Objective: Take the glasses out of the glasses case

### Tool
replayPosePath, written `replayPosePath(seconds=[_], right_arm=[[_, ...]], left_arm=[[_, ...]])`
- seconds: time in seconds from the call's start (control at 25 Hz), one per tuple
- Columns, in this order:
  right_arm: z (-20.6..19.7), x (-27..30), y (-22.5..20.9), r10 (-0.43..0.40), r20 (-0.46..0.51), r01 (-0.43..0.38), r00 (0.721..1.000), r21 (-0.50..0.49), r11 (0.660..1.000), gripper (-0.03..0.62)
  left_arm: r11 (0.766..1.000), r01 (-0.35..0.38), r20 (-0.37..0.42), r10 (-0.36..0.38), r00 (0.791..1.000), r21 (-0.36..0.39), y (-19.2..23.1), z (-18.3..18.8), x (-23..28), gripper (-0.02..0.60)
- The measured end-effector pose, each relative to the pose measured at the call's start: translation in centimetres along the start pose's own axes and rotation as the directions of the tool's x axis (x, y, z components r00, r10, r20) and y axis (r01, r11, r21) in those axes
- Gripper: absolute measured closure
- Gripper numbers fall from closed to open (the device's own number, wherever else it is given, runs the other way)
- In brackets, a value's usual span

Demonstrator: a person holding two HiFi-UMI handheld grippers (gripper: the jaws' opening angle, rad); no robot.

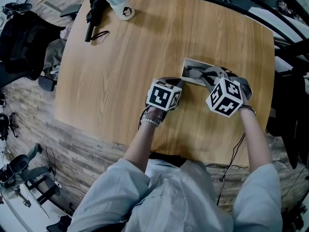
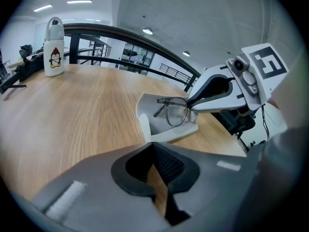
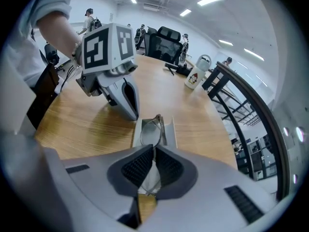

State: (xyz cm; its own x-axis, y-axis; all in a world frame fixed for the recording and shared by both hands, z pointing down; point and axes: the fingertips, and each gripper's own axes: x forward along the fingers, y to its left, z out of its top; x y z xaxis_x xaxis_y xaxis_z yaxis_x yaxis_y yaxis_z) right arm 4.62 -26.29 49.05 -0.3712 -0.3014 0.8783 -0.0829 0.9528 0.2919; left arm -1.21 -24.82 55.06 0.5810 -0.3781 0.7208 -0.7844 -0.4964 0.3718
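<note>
Pinching glasses [image 2: 176, 111], tilted up inside open glasses case [image 2: 145, 124], with right gripper [image 3: 153, 151], jaws narrow; resting left gripper [image 2: 157, 158], closed and empty, alongside.

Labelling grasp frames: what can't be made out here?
- Head view: where the right gripper grips the glasses; too small to tell.
- Left gripper view: whether the left gripper pinches the case; its own body hides the tips.
- Right gripper view: the case's near end; the jaws cover it.
</note>
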Motion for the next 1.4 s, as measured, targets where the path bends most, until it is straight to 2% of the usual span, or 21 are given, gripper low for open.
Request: replayPosePath(seconds=[0.36,0.72,1.04,1.4], right_arm=[[-1.5,-2.0,0.0,-0.028,-0.002,0.028,1.000,0.034,0.999,0.577],[-6.3,-4.1,0.3,-0.052,-0.035,0.055,0.998,0.120,0.991,0.577],[-11.2,-5.9,0.7,-0.052,-0.070,0.062,0.996,0.152,0.987,0.577],[-13.8,-5.6,1.5,-0.020,-0.080,0.032,0.997,0.157,0.987,0.577]], left_arm=[[1.000,0.002,-0.002,-0.002,1.000,0.000,0.1,0.0,0.1,0.577],[1.000,0.005,-0.006,-0.005,1.000,-0.005,0.0,-0.1,0.0,0.577],[1.000,0.004,-0.008,-0.005,1.000,-0.007,0.1,0.0,0.0,0.577],[1.000,0.005,-0.009,-0.005,1.000,-0.009,0.1,-0.1,0.0,0.577]])
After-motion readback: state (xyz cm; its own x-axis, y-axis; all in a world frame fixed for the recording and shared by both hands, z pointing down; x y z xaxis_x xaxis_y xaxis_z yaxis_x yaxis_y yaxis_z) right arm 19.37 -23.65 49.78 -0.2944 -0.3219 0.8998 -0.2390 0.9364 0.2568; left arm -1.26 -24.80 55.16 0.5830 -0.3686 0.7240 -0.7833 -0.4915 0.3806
